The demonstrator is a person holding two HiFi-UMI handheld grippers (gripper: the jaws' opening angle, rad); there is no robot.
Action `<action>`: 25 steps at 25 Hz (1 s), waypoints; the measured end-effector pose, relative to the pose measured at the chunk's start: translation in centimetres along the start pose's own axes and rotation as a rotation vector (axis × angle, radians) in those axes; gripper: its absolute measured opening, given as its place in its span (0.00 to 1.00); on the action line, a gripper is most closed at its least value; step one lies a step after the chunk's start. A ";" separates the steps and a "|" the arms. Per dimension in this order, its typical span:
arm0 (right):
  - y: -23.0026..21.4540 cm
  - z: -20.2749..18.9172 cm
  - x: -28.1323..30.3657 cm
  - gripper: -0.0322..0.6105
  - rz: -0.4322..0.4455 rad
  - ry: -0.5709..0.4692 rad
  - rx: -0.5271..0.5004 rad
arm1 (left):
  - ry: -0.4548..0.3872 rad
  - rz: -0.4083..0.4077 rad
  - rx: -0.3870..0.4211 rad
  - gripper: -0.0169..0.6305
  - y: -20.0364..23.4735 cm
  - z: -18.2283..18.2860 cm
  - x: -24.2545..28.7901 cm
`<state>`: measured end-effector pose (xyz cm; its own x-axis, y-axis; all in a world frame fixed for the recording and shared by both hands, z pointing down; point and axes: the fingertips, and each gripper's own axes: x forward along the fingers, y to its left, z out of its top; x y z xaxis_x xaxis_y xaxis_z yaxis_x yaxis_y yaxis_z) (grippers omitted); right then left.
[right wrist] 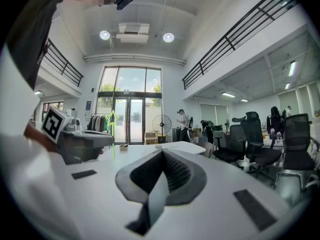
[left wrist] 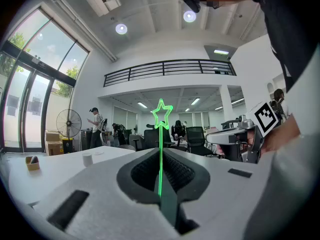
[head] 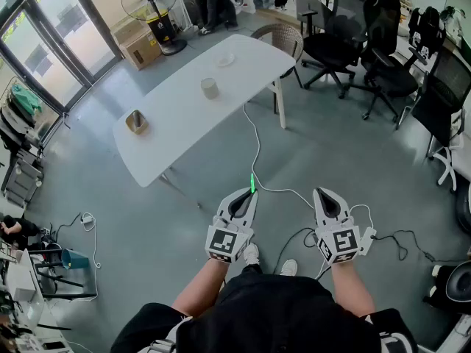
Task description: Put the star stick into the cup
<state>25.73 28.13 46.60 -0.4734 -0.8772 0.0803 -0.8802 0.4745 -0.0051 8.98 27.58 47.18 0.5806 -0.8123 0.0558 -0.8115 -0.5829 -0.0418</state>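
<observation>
My left gripper (head: 249, 195) is shut on a thin green star stick (left wrist: 161, 134); the star-shaped tip stands up past the closed jaws, and the stick's green tip (head: 252, 182) pokes out ahead of the gripper in the head view. A short white cup (head: 210, 88) stands near the middle of the long white table (head: 176, 127), well ahead of both grippers; the left gripper view shows the cup (left wrist: 87, 159) at left. My right gripper (head: 326, 195) is shut with nothing in it, held beside the left one over the floor. The right gripper view shows the star stick (right wrist: 113, 124) at left.
A tape roll (head: 136, 122) lies at the table's near-left end and a small plate (head: 225, 59) near its far end. A white cable (head: 259, 153) runs across the floor from the table. Office chairs (head: 346, 39) stand at right, a standing fan (head: 152, 6) beyond the table.
</observation>
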 end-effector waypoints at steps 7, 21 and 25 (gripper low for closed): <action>1.2 0.1 1.1 0.05 0.006 0.000 -0.021 | -0.007 -0.002 -0.014 0.07 1.4 -0.3 -0.2; 6.3 2.4 8.4 0.06 -0.001 -0.047 0.065 | -0.017 -0.039 -0.001 0.07 8.8 -0.2 -1.5; 8.1 2.8 10.3 0.06 -0.004 -0.063 0.078 | -0.015 -0.040 0.005 0.07 11.5 -0.6 -2.5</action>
<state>13.61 22.71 44.60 -0.4689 -0.8831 0.0176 -0.8809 0.4661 -0.0829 -1.83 22.88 47.15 0.6133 -0.7887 0.0428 -0.7875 -0.6147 -0.0451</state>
